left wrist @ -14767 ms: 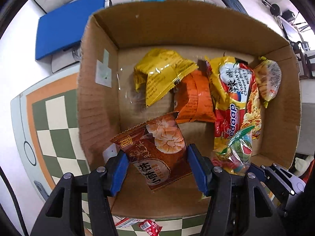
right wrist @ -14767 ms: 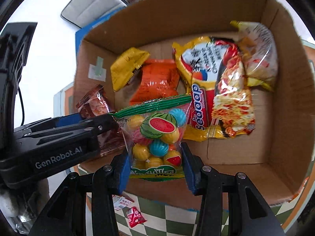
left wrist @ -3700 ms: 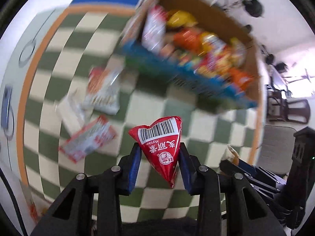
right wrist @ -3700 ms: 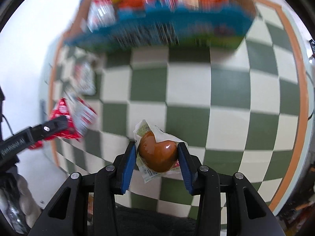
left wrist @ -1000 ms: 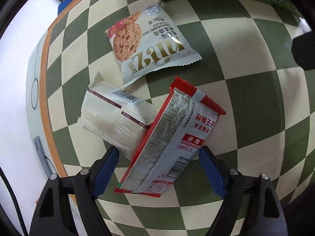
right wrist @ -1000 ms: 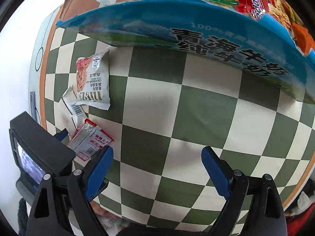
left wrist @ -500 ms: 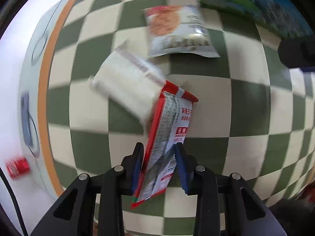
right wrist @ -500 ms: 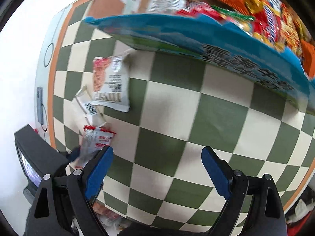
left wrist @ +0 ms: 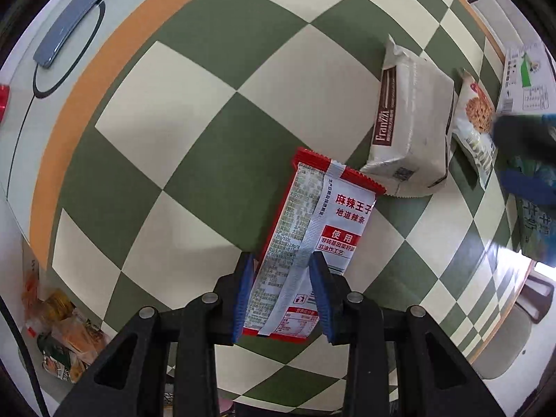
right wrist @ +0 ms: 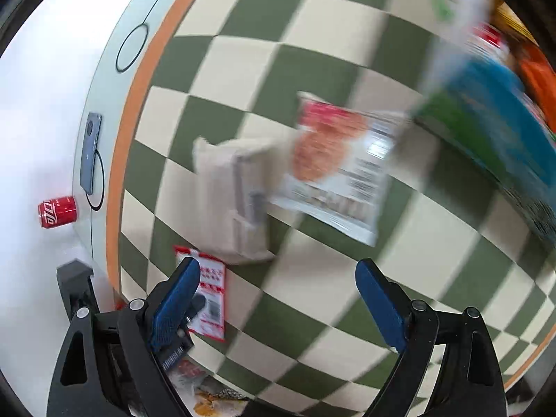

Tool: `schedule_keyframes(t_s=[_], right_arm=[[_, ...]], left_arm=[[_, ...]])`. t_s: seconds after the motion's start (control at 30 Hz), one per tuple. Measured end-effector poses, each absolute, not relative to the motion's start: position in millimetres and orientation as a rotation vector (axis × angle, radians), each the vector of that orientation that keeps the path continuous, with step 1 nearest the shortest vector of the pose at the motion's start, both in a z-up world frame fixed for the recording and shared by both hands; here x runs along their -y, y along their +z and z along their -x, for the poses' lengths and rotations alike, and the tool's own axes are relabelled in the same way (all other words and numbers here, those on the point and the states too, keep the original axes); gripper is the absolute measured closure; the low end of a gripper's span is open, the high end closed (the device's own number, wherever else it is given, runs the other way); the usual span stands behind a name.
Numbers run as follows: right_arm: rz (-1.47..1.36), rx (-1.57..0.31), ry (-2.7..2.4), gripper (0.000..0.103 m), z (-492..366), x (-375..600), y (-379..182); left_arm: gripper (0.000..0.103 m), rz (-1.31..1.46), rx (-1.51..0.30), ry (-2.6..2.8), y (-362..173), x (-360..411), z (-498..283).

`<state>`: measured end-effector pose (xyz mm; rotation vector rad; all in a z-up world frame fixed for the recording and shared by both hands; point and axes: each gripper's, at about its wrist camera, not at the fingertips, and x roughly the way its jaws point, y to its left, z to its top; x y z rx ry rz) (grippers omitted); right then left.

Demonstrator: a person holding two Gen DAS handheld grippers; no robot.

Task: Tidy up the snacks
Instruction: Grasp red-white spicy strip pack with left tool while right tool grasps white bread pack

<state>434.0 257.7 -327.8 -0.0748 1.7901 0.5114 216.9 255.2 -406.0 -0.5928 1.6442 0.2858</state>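
Note:
My left gripper (left wrist: 280, 288) is shut on a red and white spicy-strip packet (left wrist: 312, 243) and holds it over the green checkered mat. A white Franzzi packet (left wrist: 410, 128) and an oat cookie packet (left wrist: 476, 128) lie beyond it to the right. My right gripper (right wrist: 278, 295) is open and empty above the mat, near the white packet (right wrist: 236, 194) and the cookie packet (right wrist: 340, 170). The red packet (right wrist: 210, 299) shows by its left finger. The snack box (right wrist: 493, 132) is at the upper right, blurred.
A grey phone (left wrist: 73, 17) lies on the mat's pale border; it also shows in the right wrist view (right wrist: 90, 153). A red cola can (right wrist: 57, 211) lies on the white floor. More snack bags (left wrist: 62, 333) sit off the mat's near edge.
My left gripper has lifted and swung left with the red packet. My right gripper, still open, has swept left and down toward the white and cookie packets; its view is blurred.

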Motion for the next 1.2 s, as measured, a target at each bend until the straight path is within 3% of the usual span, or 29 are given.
schedule_keyframes(t_s=[0.3,0.33,0.43,0.53,0.93,1.03,1.13,1.2], right_arm=[[0.216,-1.89,0.48,0.01,-433.9,-323.5,-377.6],[0.258,-1.887,0.476,0.013,-432.5,-326.3,-379.7],[0.351,-1.846,0.496,0.038,-426.8,-324.1,-378.2],[0.387,-1.842,0.509,0.044,-423.8,-315.5,-375.9],[0.409,-1.875,0.489,0.045,-401.0,-251.7,-373.4],[0.393,-1.886,0.484,0.045,-400.8,-244.1,-373.7],[0.377,-1.889,0.478,0.045,-393.0,-247.0,-376.3],[0.37,-1.891,0.478,0.045,-395.4,-245.2,-376.9]], left_arm=[[0.071,0.617,-1.611,0.319,-388.2,-257.2,-206.0],[0.071,0.6,-1.603,0.32,-384.4,-256.9,-204.3],[0.071,0.541,-1.597,0.319,-377.1,-255.8,-199.2],[0.07,0.511,-1.605,0.29,-377.7,-242.1,-202.7],[0.07,0.274,-1.726,0.126,-407.2,-198.3,-220.5],[0.057,0.184,-1.737,0.081,-410.1,-185.2,-226.0],[0.052,0.134,-1.752,0.054,-412.8,-178.2,-229.3],[0.041,0.124,-1.762,0.024,-414.6,-171.6,-232.9]])
